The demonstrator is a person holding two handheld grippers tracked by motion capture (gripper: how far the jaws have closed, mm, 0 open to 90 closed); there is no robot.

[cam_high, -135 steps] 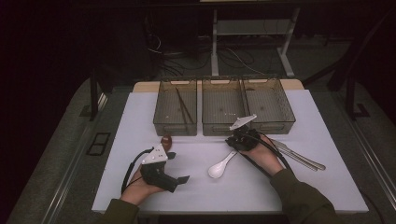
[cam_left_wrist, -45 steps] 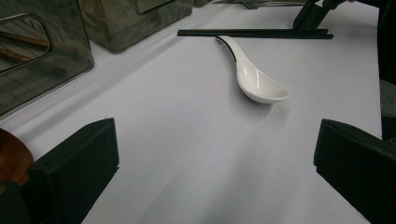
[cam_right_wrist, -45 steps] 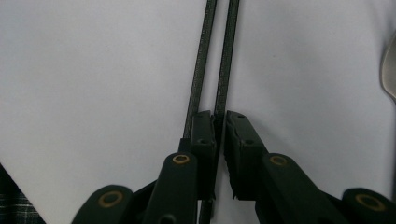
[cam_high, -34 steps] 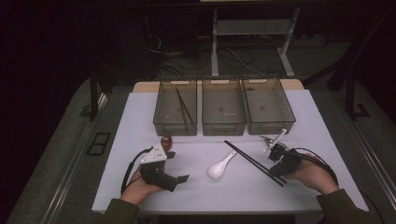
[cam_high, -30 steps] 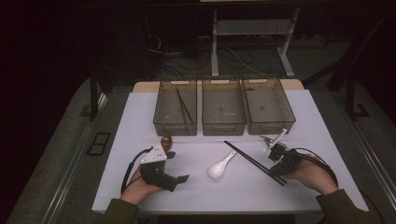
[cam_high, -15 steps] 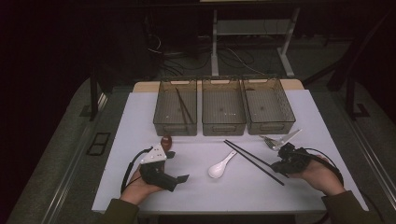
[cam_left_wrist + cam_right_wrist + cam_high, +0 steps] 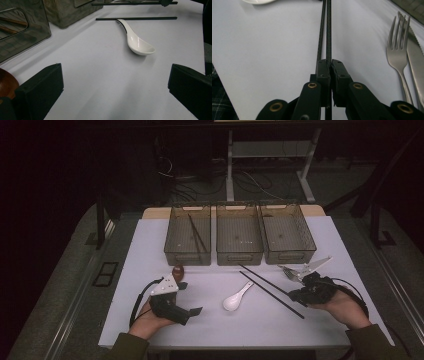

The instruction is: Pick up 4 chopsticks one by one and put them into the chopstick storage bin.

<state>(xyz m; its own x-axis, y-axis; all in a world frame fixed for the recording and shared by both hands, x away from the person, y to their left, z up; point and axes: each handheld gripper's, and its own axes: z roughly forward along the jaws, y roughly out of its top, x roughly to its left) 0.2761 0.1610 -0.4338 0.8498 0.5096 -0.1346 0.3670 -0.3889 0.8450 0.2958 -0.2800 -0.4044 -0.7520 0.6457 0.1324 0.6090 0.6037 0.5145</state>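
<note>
1. Pinched together, the right gripper (image 7: 329,65) clamps one black chopstick (image 7: 328,30) between its pads at the near right of the table; a second chopstick (image 7: 320,32) runs just beside it toward the white spoon. In the high view the gripper (image 7: 300,295) sits at the near end of the held chopstick (image 7: 265,281), the other chopstick (image 7: 272,295) lying alongside.
2. Spread wide with only bare table between its jaws, the left gripper (image 7: 192,311) rests at the near left, well apart from the chopsticks; its grey three-cornered plate sits on top.
3. Largest is the white table top (image 7: 150,245), flat, matt and smooth.
4. Three translucent grey bins line its far edge: the left bin (image 7: 176,237) holds a dark pair of sticks, and the middle bin (image 7: 239,254) and right bin (image 7: 305,232) stand side by side with it.
5. Between the two grippers lies the glossy ceramic spoon (image 7: 237,298), bowl up, its handle tip near the chopsticks.
6. Just beside the right gripper lie a metal fork (image 7: 398,47) and a serrated knife (image 7: 415,55).
7. Close to the left gripper sits a rounded brown wooden piece (image 7: 178,270).
</note>
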